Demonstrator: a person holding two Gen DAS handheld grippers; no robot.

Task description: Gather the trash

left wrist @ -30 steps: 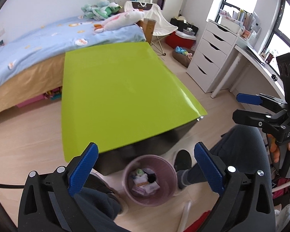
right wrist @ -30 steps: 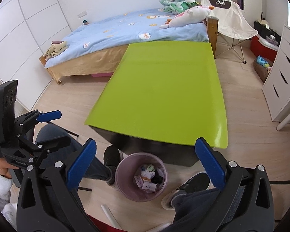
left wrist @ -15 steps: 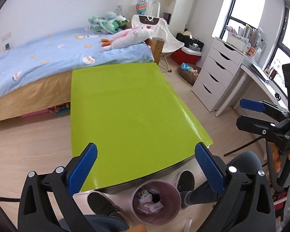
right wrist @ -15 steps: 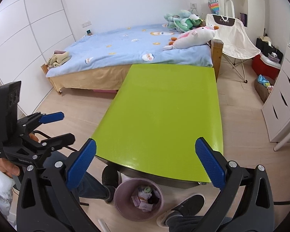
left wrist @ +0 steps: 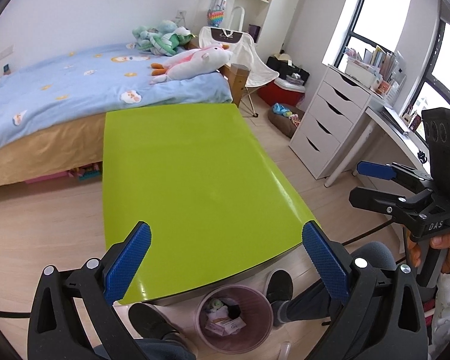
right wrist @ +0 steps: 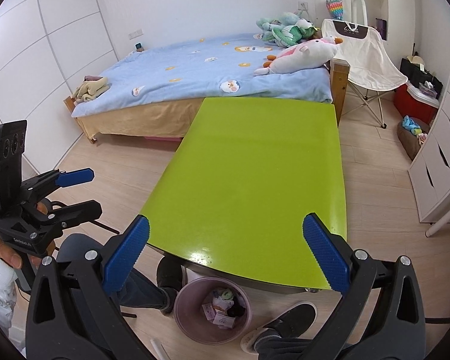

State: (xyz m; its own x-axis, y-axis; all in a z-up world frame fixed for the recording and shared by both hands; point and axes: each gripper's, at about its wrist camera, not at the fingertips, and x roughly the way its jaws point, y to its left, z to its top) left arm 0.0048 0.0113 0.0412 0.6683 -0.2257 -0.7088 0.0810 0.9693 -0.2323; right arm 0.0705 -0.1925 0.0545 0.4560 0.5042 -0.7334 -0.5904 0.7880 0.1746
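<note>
The left gripper (left wrist: 226,265) gapes wide and empty over the near edge of the green worktop (left wrist: 192,186), the bin (left wrist: 235,319) of trash (left wrist: 225,318) (between two shoes) on the floor below, the right gripper (right wrist: 226,265) likewise spread, holding nothing.

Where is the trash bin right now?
The pink trash bin sits on the floor at the near edge of the green table, between the person's shoes, bottom centre in both wrist views, with scraps inside.

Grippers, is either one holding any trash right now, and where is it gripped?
Nothing is held. Left gripper and right gripper are both open and empty, above the green table.
</note>
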